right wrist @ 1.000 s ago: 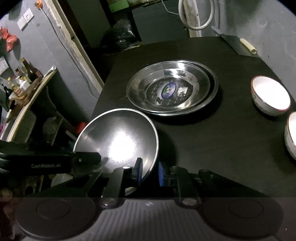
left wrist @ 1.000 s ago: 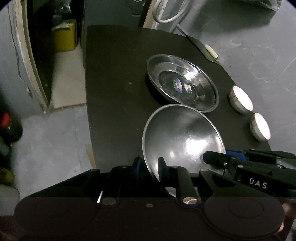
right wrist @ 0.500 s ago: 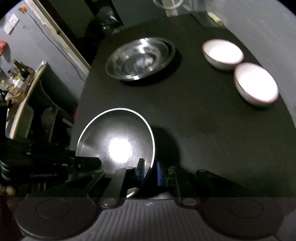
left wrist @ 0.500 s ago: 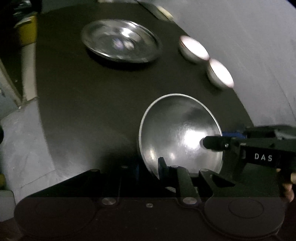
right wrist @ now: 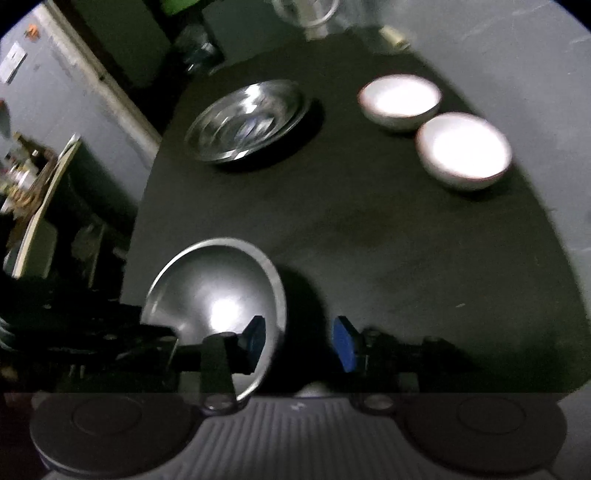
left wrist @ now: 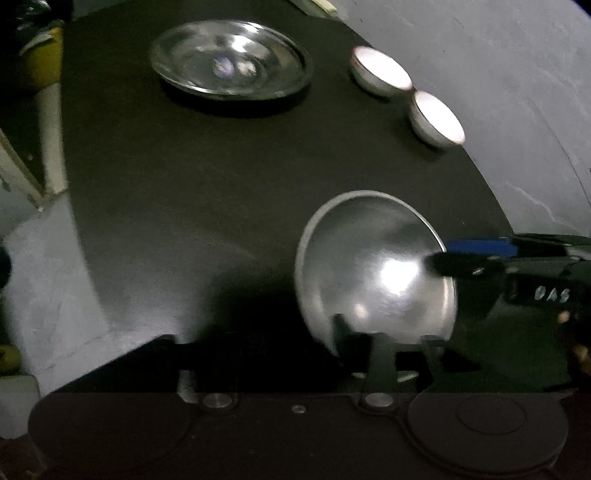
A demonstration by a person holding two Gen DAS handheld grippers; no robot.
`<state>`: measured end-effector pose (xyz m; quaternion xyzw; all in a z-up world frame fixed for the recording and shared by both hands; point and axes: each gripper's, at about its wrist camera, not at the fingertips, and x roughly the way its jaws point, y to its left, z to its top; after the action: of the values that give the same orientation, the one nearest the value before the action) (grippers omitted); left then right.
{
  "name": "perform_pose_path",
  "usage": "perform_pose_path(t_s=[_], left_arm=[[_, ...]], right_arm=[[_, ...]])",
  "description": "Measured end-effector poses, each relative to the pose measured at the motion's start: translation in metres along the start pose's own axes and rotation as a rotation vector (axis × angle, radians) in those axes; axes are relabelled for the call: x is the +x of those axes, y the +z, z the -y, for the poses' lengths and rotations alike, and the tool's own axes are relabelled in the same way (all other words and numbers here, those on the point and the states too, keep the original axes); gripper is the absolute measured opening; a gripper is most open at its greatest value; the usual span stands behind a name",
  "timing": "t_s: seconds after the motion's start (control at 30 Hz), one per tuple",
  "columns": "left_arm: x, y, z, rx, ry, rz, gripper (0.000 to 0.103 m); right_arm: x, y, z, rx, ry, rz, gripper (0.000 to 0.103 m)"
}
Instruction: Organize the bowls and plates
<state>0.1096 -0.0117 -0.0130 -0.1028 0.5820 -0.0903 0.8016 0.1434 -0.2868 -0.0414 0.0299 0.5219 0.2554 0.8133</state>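
Observation:
A steel bowl (left wrist: 373, 269) sits at the near part of the black table (left wrist: 207, 177); it also shows in the right wrist view (right wrist: 214, 291). My left gripper (left wrist: 295, 332) has opened; one finger (left wrist: 343, 328) stands inside the bowl's near rim, the other is lost in shadow. My right gripper (right wrist: 299, 339) is open, its left blue pad (right wrist: 255, 336) inside the bowl's rim and the right pad (right wrist: 343, 343) outside. Stacked steel plates (left wrist: 229, 64) lie at the far side (right wrist: 247, 122). Two white bowls (left wrist: 380, 72) (left wrist: 437, 118) stand at the far right (right wrist: 400, 96) (right wrist: 463, 149).
The table's right edge (left wrist: 491, 188) drops to a grey floor (left wrist: 517, 92). A shelf with bottles (right wrist: 26, 173) stands left of the table. A door frame (right wrist: 103, 85) and a white hose (right wrist: 306, 14) are behind the table. A yellow object (left wrist: 44, 59) is at the far left.
Both grippers have pulled back and down with the steel bowl, away from the plates. Both grippers have opened; the right jaws now stand wide astride the bowl's rim.

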Motion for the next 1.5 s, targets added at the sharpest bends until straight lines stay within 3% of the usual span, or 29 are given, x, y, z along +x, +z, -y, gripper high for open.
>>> perform_pose_path(t_s=[0.03, 0.1, 0.17, 0.27, 0.33, 0.5, 0.7, 0.87, 1.03, 1.2, 1.3, 1.4, 1.47, 1.5], left_arm=[[-0.005, 0.001, -0.003, -0.006, 0.01, 0.018, 0.059], [-0.016, 0.007, -0.006, -0.014, 0.026, 0.06, 0.066], [-0.025, 0.017, -0.005, -0.019, 0.03, 0.121, 0.084], [-0.031, 0.038, 0.005, 0.006, 0.027, 0.226, 0.099], [-0.027, 0.056, 0.016, 0.031, 0.025, 0.269, 0.102], [0.008, 0.109, 0.048, 0.09, -0.003, 0.329, 0.102], [0.064, 0.155, 0.084, 0.12, -0.02, 0.276, 0.102], [0.096, 0.174, 0.116, 0.182, -0.015, 0.242, 0.102], [0.108, 0.176, 0.124, 0.168, -0.012, 0.224, 0.102], [0.115, 0.182, 0.127, 0.171, -0.006, 0.206, 0.094], [0.119, 0.184, 0.127, 0.165, -0.014, 0.19, 0.085], [0.122, 0.186, 0.128, 0.163, -0.041, 0.178, 0.069], [0.124, 0.186, 0.129, 0.162, -0.066, 0.172, 0.044], [0.125, 0.187, 0.131, 0.167, -0.075, 0.161, 0.04]], right_arm=[[-0.003, -0.002, 0.005, 0.016, -0.004, 0.015, 0.053], [-0.01, 0.0, 0.015, 0.055, -0.046, 0.062, 0.072], [-0.016, 0.002, 0.024, 0.081, -0.074, 0.105, 0.086], [-0.023, 0.008, 0.039, 0.121, -0.084, 0.159, 0.095], [-0.027, 0.013, 0.046, 0.142, -0.117, 0.198, 0.103], [-0.021, 0.023, 0.071, 0.263, -0.225, 0.304, 0.103], [-0.003, 0.029, 0.099, 0.434, -0.293, 0.321, 0.102], [0.01, 0.038, 0.111, 0.467, -0.301, 0.345, 0.084], [0.02, 0.045, 0.112, 0.452, -0.291, 0.351, 0.079], [0.027, 0.052, 0.117, 0.428, -0.292, 0.337, 0.068], [0.032, 0.054, 0.121, 0.428, -0.283, 0.321, 0.061], [0.037, 0.059, 0.122, 0.417, -0.265, 0.304, 0.05], [0.039, 0.064, 0.122, 0.411, -0.249, 0.295, 0.037], [0.039, 0.066, 0.122, 0.412, -0.242, 0.292, 0.029]])
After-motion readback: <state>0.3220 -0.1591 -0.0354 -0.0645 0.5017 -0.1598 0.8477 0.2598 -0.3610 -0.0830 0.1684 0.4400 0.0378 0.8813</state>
